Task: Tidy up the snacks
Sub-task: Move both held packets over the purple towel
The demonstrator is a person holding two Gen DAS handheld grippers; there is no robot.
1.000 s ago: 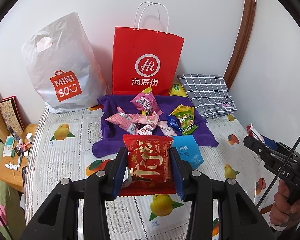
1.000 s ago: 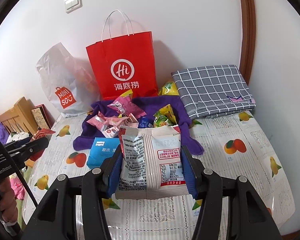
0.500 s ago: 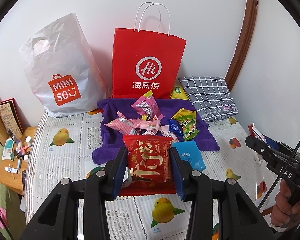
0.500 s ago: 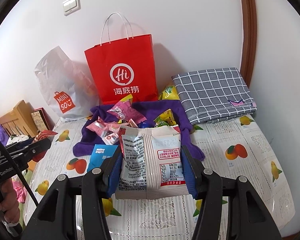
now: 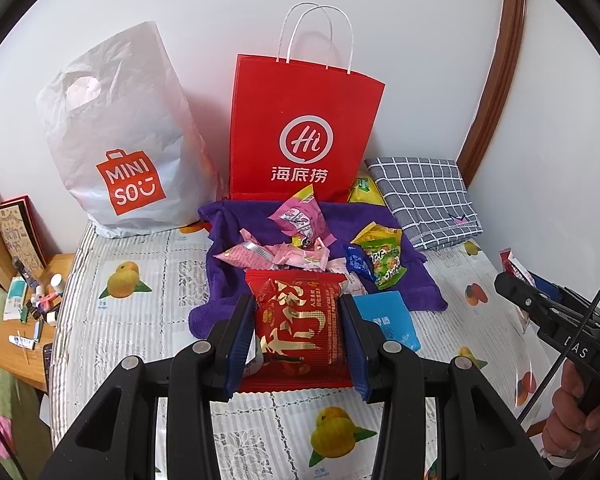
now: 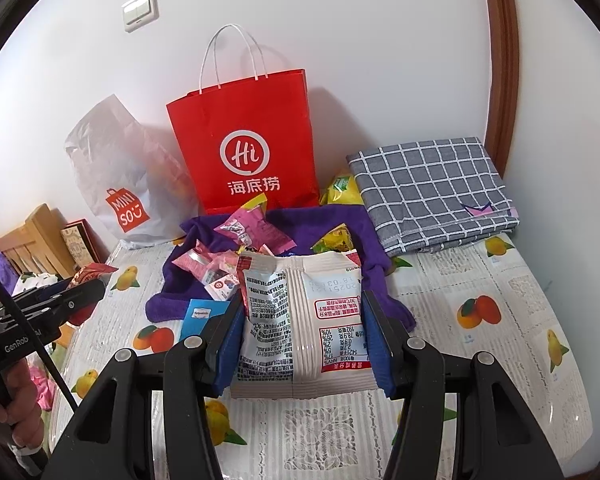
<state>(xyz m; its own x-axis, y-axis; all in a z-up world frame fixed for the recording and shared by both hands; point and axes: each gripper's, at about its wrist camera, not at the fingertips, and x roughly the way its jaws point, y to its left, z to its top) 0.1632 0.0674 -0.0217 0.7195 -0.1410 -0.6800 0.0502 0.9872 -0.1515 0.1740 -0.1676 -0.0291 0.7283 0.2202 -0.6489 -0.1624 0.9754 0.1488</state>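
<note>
My left gripper [image 5: 298, 322] is shut on a red snack packet with gold characters [image 5: 298, 320], held above the bed. My right gripper [image 6: 302, 332] is shut on a white snack packet with printed text [image 6: 300, 320], also held above the bed. Behind both lies a purple towel [image 5: 228, 240] with several loose snacks: pink packets [image 5: 300, 220], a green packet [image 5: 384, 260] and a blue packet [image 5: 388, 320] at its front edge. A red paper bag [image 5: 304, 128] and a white MINISO plastic bag [image 5: 120, 140] stand against the wall. The right gripper also shows at the right edge of the left wrist view [image 5: 512, 280].
A folded grey checked cloth [image 6: 432, 192] lies at the back right, with a yellow packet [image 6: 342, 190] beside it. The bed has a fruit-print cover [image 5: 140, 280]. A wooden side table [image 5: 28, 312] with small items stands left of the bed. Walls close the back and right.
Both grippers have risen and drawn back a little with their packets still held; the bags and towel sit lower and farther in view.
</note>
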